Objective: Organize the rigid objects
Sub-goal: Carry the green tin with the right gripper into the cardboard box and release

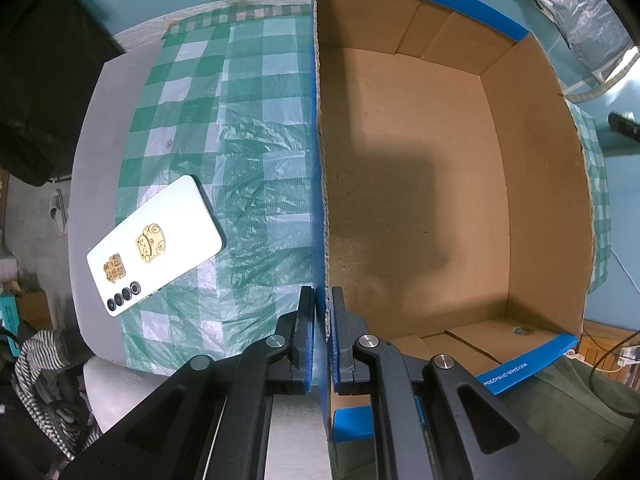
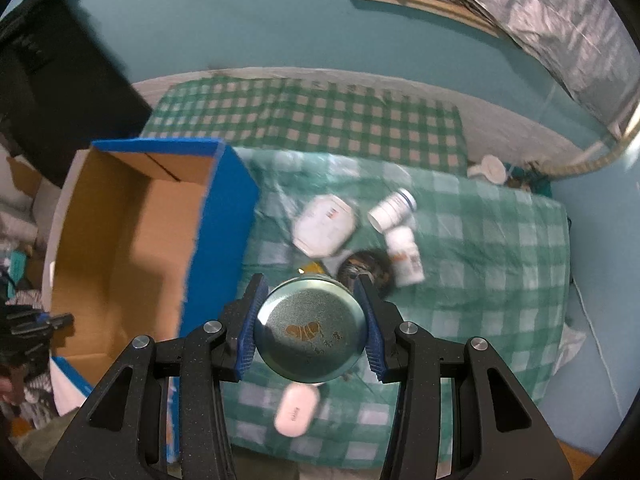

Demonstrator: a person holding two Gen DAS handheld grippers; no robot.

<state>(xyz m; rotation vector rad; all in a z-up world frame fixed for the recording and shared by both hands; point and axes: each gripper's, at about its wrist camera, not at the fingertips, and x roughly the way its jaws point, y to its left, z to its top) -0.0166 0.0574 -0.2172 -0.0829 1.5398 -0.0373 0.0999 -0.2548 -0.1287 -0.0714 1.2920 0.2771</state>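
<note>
My left gripper [image 1: 323,300] is shut on the near left wall of the open cardboard box [image 1: 420,184], which has blue outer sides and nothing inside. A white phone [image 1: 154,246] with gold stickers lies face down on the checked cloth left of the box. In the right wrist view my right gripper [image 2: 310,326] is shut on a round green tin [image 2: 310,330], lifted above the cloth. The box [image 2: 132,240] stands to its left. Below and beyond the tin lie a white jar [image 2: 324,226], two white bottles [image 2: 392,210] [image 2: 406,256] and a small white case [image 2: 296,410].
A green checked cloth [image 2: 480,248] covers the table. A dark round object [image 2: 368,266] sits half hidden behind the tin. A white cup [image 2: 490,170] stands at the table's far right corner. Dark furniture [image 1: 48,64] is to the far left.
</note>
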